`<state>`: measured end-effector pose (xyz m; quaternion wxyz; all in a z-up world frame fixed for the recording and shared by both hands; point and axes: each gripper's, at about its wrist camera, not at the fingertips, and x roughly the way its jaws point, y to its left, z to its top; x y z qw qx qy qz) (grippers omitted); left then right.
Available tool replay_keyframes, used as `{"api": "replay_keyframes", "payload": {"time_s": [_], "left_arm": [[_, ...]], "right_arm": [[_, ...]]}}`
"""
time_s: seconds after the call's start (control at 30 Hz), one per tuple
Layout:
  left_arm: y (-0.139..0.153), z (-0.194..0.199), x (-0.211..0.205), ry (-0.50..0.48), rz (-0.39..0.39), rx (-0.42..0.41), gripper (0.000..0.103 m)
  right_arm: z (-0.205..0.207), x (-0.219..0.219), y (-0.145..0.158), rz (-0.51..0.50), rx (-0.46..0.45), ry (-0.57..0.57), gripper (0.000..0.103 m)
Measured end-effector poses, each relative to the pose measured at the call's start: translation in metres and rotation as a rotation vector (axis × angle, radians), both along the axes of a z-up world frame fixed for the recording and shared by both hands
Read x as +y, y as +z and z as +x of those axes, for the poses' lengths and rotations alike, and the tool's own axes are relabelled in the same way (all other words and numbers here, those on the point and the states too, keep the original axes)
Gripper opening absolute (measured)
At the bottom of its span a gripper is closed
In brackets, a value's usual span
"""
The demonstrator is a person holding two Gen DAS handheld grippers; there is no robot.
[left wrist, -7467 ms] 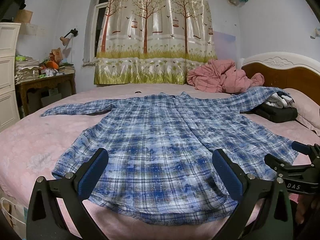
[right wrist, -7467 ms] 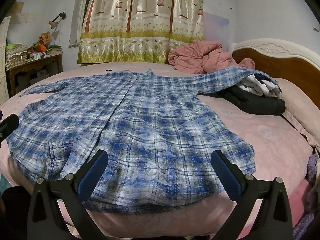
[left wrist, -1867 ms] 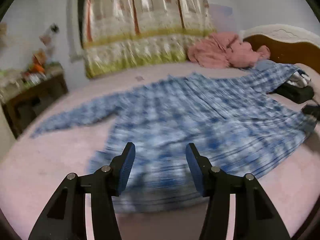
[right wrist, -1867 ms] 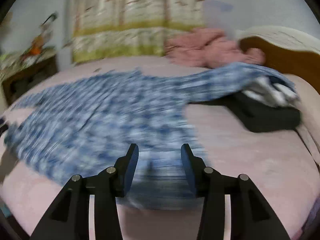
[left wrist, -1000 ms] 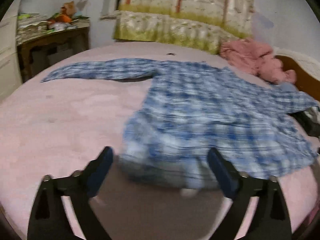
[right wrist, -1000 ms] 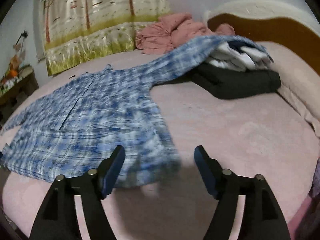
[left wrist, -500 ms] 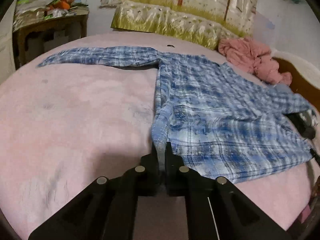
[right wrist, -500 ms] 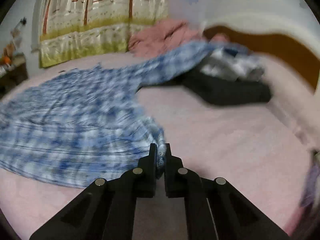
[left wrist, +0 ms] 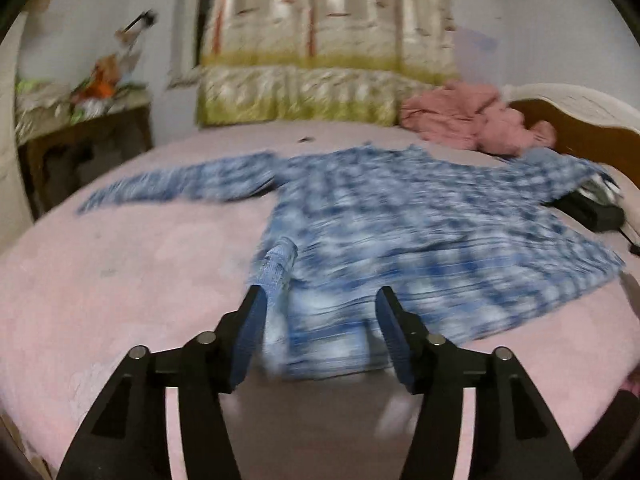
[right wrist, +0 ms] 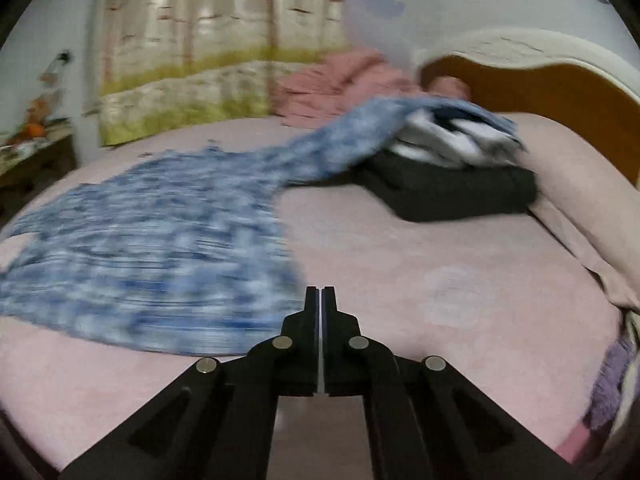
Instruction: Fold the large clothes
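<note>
We are looking at the blue shirt (left wrist: 400, 232) lying flat on the pink bed (left wrist: 120, 272). Our left gripper (left wrist: 320, 334) has just been opening, its fingers apart over the near hem. Our right gripper (right wrist: 320, 300) fingers are together, holding nothing.

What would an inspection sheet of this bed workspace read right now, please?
Surface: pink bed cover.
Job's things: blue plaid shirt spread out, one sleeve draped over the dark folded pile.
Clutter: crumpled pink blanket.
Grippers: left gripper open at the hem, jaws just opening, cloth unpinched; right gripper almost shut, just starting to open, empty.
Cables: nothing seen.
Surroundings: curtain, headboard, cluttered side table.
</note>
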<state>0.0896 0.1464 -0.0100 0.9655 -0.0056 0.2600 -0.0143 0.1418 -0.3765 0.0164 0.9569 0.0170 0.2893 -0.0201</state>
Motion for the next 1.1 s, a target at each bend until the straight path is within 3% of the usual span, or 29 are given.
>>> {"api": "replay_keyframes", "payload": {"time_s": [0.03,0.1,0.13,0.2,0.27,0.37,0.47,0.57,0.67,0.77,0.83,0.9,0.93,1.0,1.03,1.07,1.1], "left_arm": [[0.004,-0.001,-0.01,-0.028,0.015,-0.005,0.065],[0.009,-0.003,-0.026,-0.074,0.028,-0.012,0.08],[0.009,-0.003,-0.033,-0.092,0.025,-0.007,0.083],[0.006,-0.002,-0.044,-0.144,-0.002,0.027,0.093],[0.0,0.002,-0.053,-0.184,-0.01,0.069,0.096],[-0.012,0.008,-0.069,-0.204,0.074,0.137,0.096],[-0.025,0.02,-0.079,-0.22,0.143,0.221,0.096],[-0.034,0.04,-0.08,-0.163,0.204,0.28,0.096],[-0.041,0.054,-0.07,-0.107,0.217,0.285,0.103],[-0.041,0.059,-0.049,-0.044,0.169,0.281,0.103],[-0.037,0.056,-0.034,0.016,0.179,0.238,0.103],[-0.03,0.054,-0.024,0.067,0.219,0.184,0.101],[-0.026,0.056,-0.018,0.069,0.224,0.162,0.098],[-0.019,0.059,-0.011,0.017,0.202,0.133,0.065],[-0.016,0.064,-0.009,-0.029,0.175,0.135,0.03],[-0.013,0.072,-0.007,-0.063,0.142,0.137,0.003],[-0.009,0.08,-0.004,-0.082,0.101,0.134,0.003]], "right_arm": [[-0.002,0.009,0.004,0.008,0.0,0.034,0.021],[-0.006,0.035,0.014,-0.002,-0.011,0.114,0.068],[-0.006,0.047,0.016,-0.013,-0.021,0.141,0.072],[-0.009,0.073,0.017,-0.049,-0.016,0.217,0.073],[-0.012,0.097,0.011,-0.098,0.037,0.281,0.073],[-0.008,0.12,-0.006,-0.195,0.117,0.341,0.074],[0.005,0.132,-0.032,-0.279,0.265,0.369,0.076],[0.021,0.127,-0.039,-0.263,0.277,0.333,0.08],[0.04,0.122,-0.042,-0.281,0.263,0.238,0.08],[0.056,0.109,-0.046,-0.28,0.225,0.147,0.078],[0.051,0.098,-0.039,-0.239,0.155,0.095,0.057],[0.044,0.088,-0.03,-0.217,0.073,0.06,0.028],[0.042,0.082,-0.026,-0.208,0.049,0.049,0.02],[0.046,0.074,-0.02,-0.171,0.035,0.049,0.008],[0.05,0.07,-0.016,-0.139,0.027,0.063,0.006],[0.054,0.068,-0.013,-0.114,0.02,0.076,0.005],[0.06,0.067,-0.009,-0.095,0.012,0.081,0.005]]}}
